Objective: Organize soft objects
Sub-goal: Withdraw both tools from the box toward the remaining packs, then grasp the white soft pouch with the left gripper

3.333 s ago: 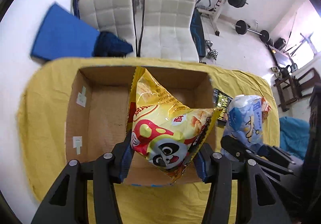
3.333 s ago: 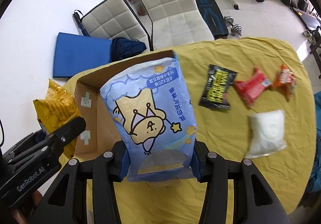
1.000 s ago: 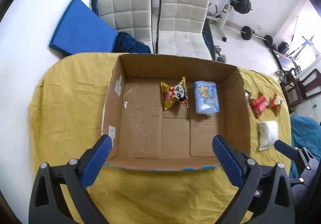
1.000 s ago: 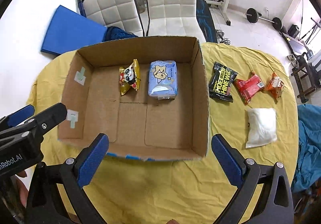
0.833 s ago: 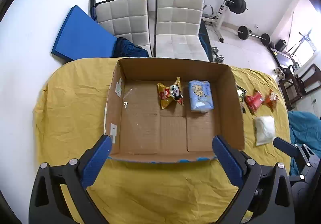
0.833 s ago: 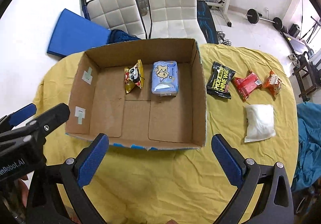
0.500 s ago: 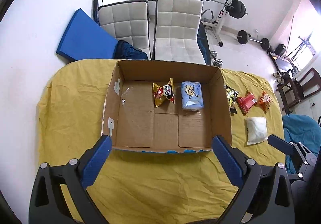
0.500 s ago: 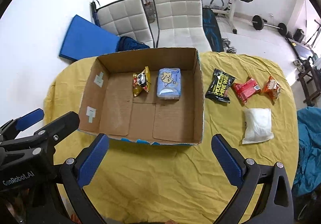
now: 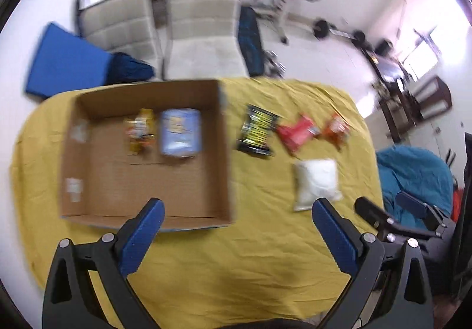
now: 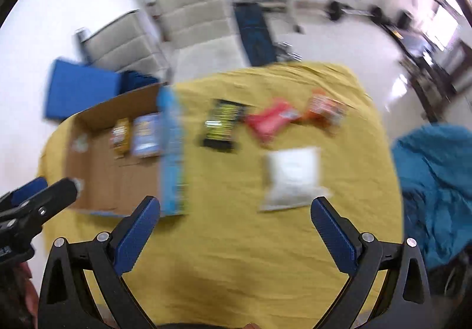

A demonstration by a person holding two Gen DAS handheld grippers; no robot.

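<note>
An open cardboard box (image 9: 224,158) (image 10: 88,158) sits on the yellow-covered table and holds a yellow panda snack bag (image 9: 141,129) (image 10: 120,134) and a blue pack (image 9: 180,132) (image 10: 146,134). To its right lie a black-and-yellow packet (image 9: 256,131) (image 10: 222,125), a red packet (image 9: 296,132) (image 10: 271,121), an orange packet (image 9: 336,127) (image 10: 323,110) and a white pouch (image 9: 316,183) (image 10: 292,178). My left gripper (image 9: 236,208) is open and empty above the table's front. My right gripper (image 10: 236,205) is open and empty, the white pouch just ahead of it. Both views are blurred.
The yellow cloth (image 9: 250,264) covers the table to its edges. Two white chairs (image 9: 203,34), a blue mat (image 9: 65,63) and gym weights stand behind. A teal cloth (image 10: 436,181) lies off the right edge.
Both grippers let go of their bags, now lying in the box, and opened wide. In the last half second both views swung right toward the loose packets.
</note>
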